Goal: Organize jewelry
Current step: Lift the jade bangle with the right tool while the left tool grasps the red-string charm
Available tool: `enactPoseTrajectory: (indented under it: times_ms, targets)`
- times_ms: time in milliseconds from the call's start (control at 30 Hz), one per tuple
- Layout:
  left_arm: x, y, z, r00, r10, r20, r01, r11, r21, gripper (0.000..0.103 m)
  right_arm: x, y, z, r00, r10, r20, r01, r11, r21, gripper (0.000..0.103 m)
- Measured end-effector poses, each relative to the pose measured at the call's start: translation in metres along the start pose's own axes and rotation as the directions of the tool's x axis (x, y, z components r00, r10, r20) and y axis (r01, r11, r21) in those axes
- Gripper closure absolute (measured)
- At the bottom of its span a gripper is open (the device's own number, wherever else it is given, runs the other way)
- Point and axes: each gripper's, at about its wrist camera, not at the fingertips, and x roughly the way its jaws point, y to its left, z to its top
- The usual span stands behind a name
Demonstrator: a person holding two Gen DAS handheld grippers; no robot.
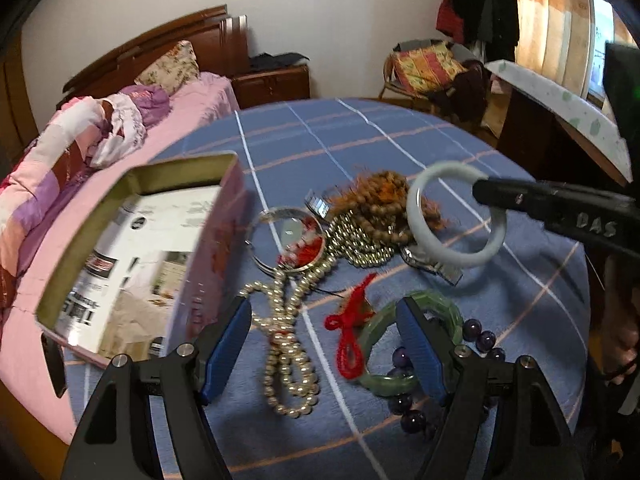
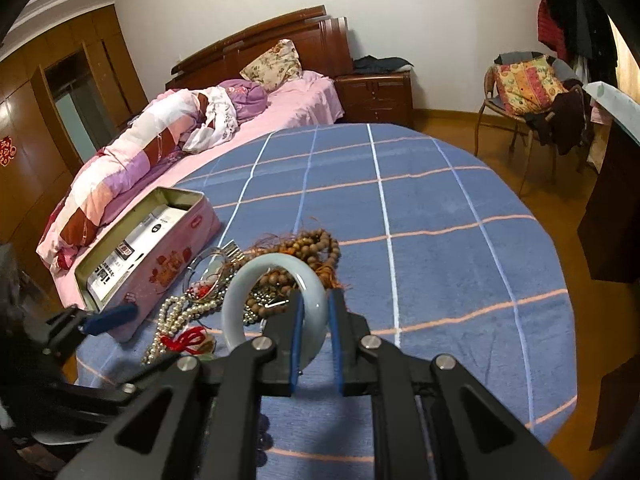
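A heap of jewelry lies on the blue checked cloth: a pearl necklace point(image 1: 290, 344), a green jade bangle point(image 1: 452, 316), a red cord point(image 1: 348, 340), purple beads point(image 1: 480, 336), brown wooden beads point(image 1: 376, 204) and a silver bangle point(image 1: 280, 216). My right gripper point(image 2: 316, 312) is shut on a white jade bangle point(image 2: 244, 292), held above the heap; the bangle also shows in the left wrist view point(image 1: 424, 192). My left gripper point(image 1: 324, 316) is open and empty, low over the pearl necklace and green bangle. An open pink tin box point(image 1: 132, 264) stands left of the heap.
The cloth point(image 2: 420, 208) covers the foot of a bed with pink bedding point(image 2: 168, 136) and a wooden headboard. A nightstand point(image 2: 376, 94), a chair with cushions point(image 2: 524, 88) and a dark desk point(image 1: 560, 128) stand beyond. The pink tin also shows in the right wrist view point(image 2: 168, 268).
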Motion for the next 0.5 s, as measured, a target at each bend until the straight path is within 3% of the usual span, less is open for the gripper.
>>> enactPoseTrajectory:
  times_ms: [33,100,133,200,500]
  targets:
    - [0.003,0.000,0.000,1.000,-0.006,-0.008,0.006,1.000,0.001,0.042,0.000,0.001,0.000,1.000,0.003,0.001,-0.003,1.000,-0.003,0.088]
    - [0.010,0.000,0.000,0.999,-0.028,-0.030,0.028,1.000,-0.008,0.069,0.001,0.003,-0.002,1.000,0.006,0.003,-0.006,1.000,-0.012,0.088]
    - [0.012,0.000,0.001,0.998,-0.046,-0.036,0.045,0.999,-0.011,0.075,0.001,0.004,-0.002,1.000,0.007,0.002,-0.007,1.000,-0.016,0.088]
    - [0.013,-0.001,0.003,0.997,-0.062,-0.045,0.062,0.998,-0.009,0.102,0.002,0.005,-0.003,1.000,0.011,0.001,-0.011,1.000,-0.019,0.088]
    - [-0.038,0.017,0.027,0.992,-0.095,0.080,0.098,0.994,-0.036,0.103,-0.009,0.007,0.002,0.999,0.014,0.034,-0.014,1.000,-0.021,0.088]
